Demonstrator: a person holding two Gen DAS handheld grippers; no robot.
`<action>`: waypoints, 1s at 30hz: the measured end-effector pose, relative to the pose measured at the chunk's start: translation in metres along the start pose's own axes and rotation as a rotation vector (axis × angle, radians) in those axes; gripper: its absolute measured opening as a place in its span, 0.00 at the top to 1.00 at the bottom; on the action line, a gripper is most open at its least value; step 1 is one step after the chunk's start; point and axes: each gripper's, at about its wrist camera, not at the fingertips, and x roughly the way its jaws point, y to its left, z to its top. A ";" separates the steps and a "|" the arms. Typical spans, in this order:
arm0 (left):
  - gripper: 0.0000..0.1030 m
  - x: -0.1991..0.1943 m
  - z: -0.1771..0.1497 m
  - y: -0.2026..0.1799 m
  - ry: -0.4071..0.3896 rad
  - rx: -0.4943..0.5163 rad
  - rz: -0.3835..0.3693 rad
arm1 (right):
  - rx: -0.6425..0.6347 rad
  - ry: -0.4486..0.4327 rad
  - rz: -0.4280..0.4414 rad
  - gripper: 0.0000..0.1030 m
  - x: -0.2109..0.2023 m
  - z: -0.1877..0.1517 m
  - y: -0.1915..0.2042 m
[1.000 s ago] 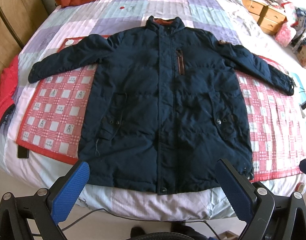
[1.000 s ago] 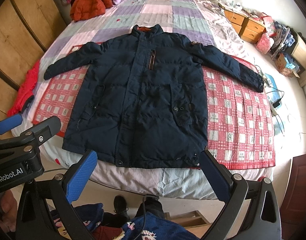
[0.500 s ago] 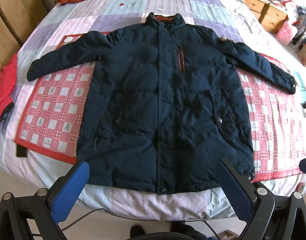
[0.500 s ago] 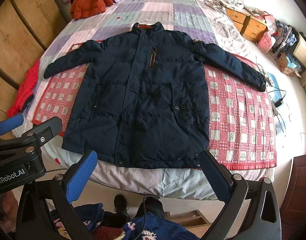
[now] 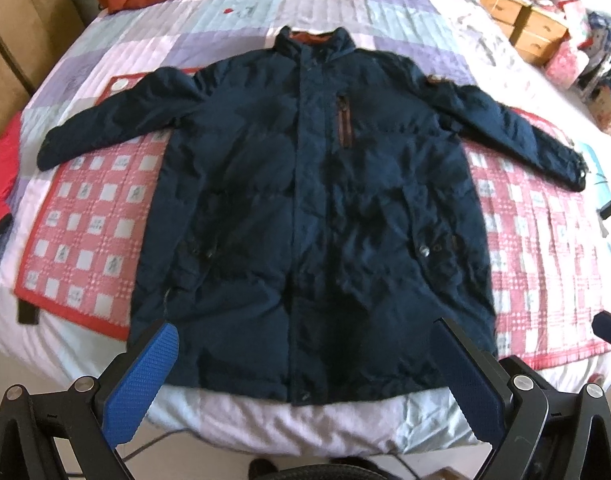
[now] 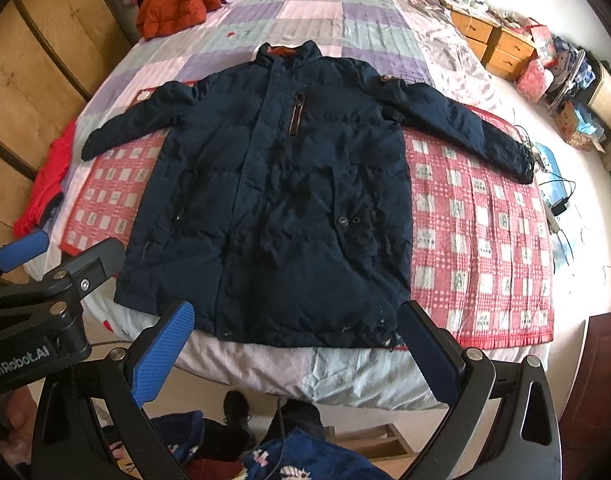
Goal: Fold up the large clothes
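Observation:
A large navy padded jacket (image 5: 313,200) lies flat and face up on the bed, zipped, collar far, both sleeves spread out; it also shows in the right wrist view (image 6: 273,200). My left gripper (image 5: 305,384) is open and empty, held above the jacket's near hem. My right gripper (image 6: 293,352) is open and empty, also near the hem, a little back from the bed edge. The left gripper's body (image 6: 45,292) shows at the left of the right wrist view.
A red checked mat (image 6: 485,232) lies under the jacket on the quilted bed (image 6: 325,12). An orange jacket (image 6: 173,4) sits at the far left corner, a red garment (image 6: 45,184) at the left edge. Wooden drawers (image 6: 501,48) and clutter stand to the right.
Both grippers have moved closer to the bed; the jacket looks larger and its hem nearer the fingers. The jacket itself has not moved.

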 end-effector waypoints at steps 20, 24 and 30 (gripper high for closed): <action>0.00 0.276 -0.005 0.063 0.011 0.121 0.017 | -0.080 0.017 -0.118 0.00 0.242 0.018 -0.031; 0.00 0.336 -0.032 0.092 0.108 0.120 0.041 | -0.165 0.079 -0.077 0.00 0.308 0.002 -0.023; 0.00 0.302 -0.089 0.149 0.007 0.191 -0.015 | -0.228 -0.024 -0.076 0.00 0.268 -0.072 -0.070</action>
